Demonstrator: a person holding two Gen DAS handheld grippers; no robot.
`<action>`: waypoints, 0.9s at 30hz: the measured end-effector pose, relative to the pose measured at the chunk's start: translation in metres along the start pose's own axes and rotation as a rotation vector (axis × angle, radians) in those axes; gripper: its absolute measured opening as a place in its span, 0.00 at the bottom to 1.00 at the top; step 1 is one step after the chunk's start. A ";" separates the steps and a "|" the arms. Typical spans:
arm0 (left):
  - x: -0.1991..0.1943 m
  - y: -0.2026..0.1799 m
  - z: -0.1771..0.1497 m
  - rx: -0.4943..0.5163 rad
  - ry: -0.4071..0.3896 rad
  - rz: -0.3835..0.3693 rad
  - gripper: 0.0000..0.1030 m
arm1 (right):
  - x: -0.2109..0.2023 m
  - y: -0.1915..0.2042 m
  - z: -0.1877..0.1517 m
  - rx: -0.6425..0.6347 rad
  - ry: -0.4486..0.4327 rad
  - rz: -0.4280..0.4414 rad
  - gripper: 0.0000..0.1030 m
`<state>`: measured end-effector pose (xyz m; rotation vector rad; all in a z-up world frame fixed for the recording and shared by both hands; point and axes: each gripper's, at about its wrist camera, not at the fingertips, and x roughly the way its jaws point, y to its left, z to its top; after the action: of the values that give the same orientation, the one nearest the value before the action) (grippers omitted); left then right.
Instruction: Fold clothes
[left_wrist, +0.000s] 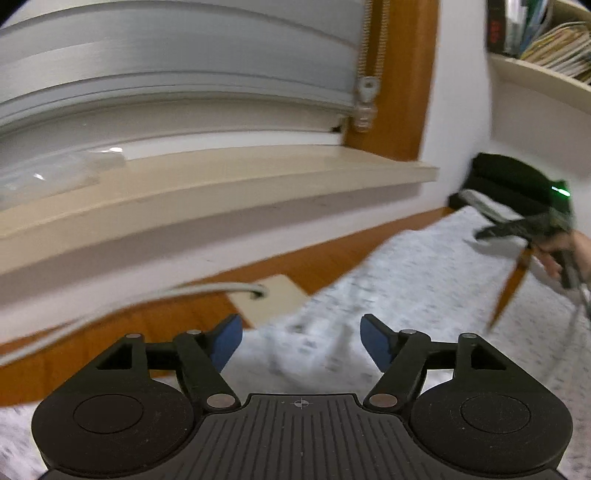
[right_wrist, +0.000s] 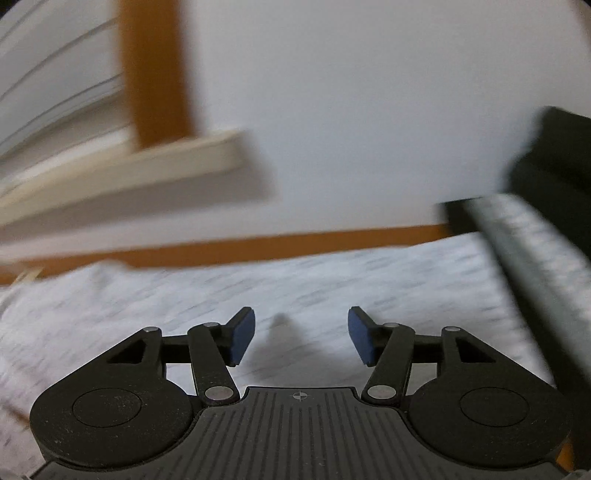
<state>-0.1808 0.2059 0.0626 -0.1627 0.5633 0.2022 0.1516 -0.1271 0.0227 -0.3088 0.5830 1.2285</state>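
A light grey speckled garment (left_wrist: 424, 280) lies spread on the wooden table (left_wrist: 166, 325), with a soft wrinkle in front of my left gripper (left_wrist: 301, 332). That gripper hovers over the garment's edge, open, with nothing between its blue pads (left_wrist: 231, 341). In the right wrist view the same garment (right_wrist: 184, 295) fills the lower half. My right gripper (right_wrist: 301, 325) is open just above it, and no cloth is between its pads. The left wrist view also shows the right gripper (left_wrist: 495, 230) at the far right over the cloth, held by a hand (left_wrist: 554, 254).
A cream window sill (left_wrist: 221, 192) and white blinds run along the wall behind the table. A beige board (left_wrist: 273, 299) with a grey cable (left_wrist: 147, 295) lies on the wood. A black bundle (left_wrist: 506, 181) sits at the far right corner, under a bookshelf (left_wrist: 546, 48).
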 end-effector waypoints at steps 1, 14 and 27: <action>0.003 0.006 0.003 -0.008 0.007 0.014 0.72 | 0.002 0.010 -0.002 -0.026 0.004 0.016 0.55; 0.042 0.025 0.012 0.034 0.162 -0.008 0.52 | 0.018 0.040 -0.001 -0.126 0.026 0.050 0.67; 0.005 0.009 0.029 0.129 -0.106 0.256 0.05 | 0.017 0.045 -0.004 -0.132 0.033 0.053 0.68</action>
<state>-0.1637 0.2215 0.0835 0.0465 0.4893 0.4192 0.1115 -0.1017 0.0134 -0.4268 0.5422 1.3179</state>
